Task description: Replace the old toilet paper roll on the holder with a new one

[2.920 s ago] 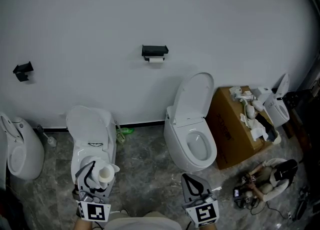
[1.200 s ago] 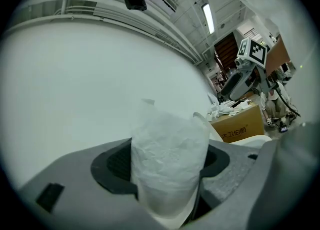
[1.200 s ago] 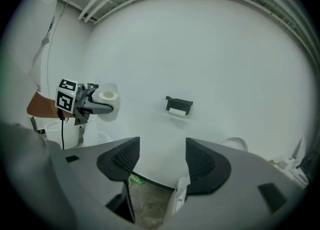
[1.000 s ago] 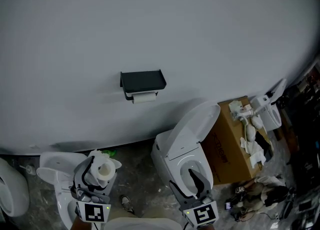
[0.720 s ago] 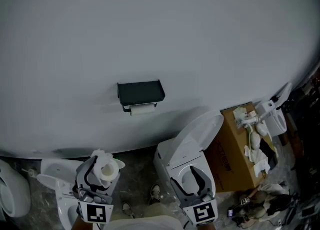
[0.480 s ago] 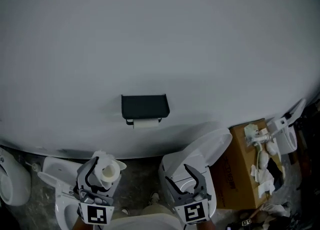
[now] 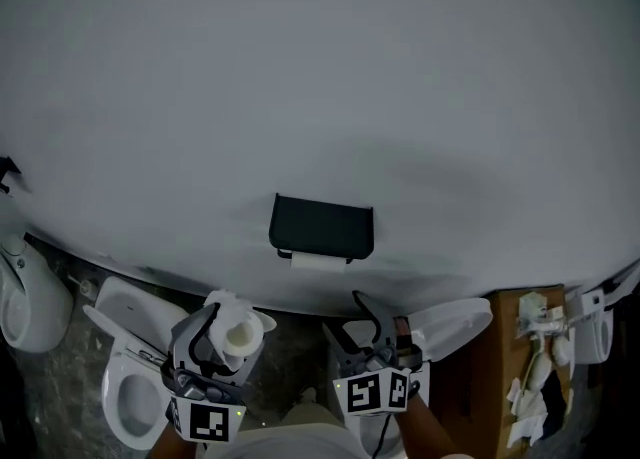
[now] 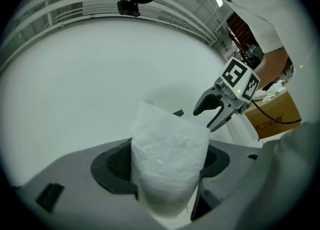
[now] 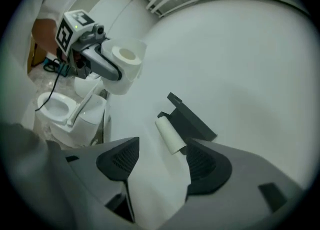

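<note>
Pale grey wall fills most of what we see, with toilets along its foot, one low on the left; on that wall hangs the dark holder, a small shelf with the old roll on the bar beneath it, thin and seemingly almost spent; so the old roll has not come off yet, and we judge the step in hand to be the approach for taking it away. Our left gripper is clamped on the new roll, its pads pressed against the soft white sides, with the cardboard core pointing up and loose paper ruffled at the top; it sits low and to the left of the holder, apart from it. Our right gripper has its jaws spread with nothing in them; its own view looks along them at the holder, and the old roll shows between the pads but beyond them, not touched. Next, we think, the right gripper should go forward until the pads stand on either side of the old roll, then close gently and work it off the bar; how the bar lets go we cannot tell from here; the new roll should wait off to the side until the bar is bare.
</note>
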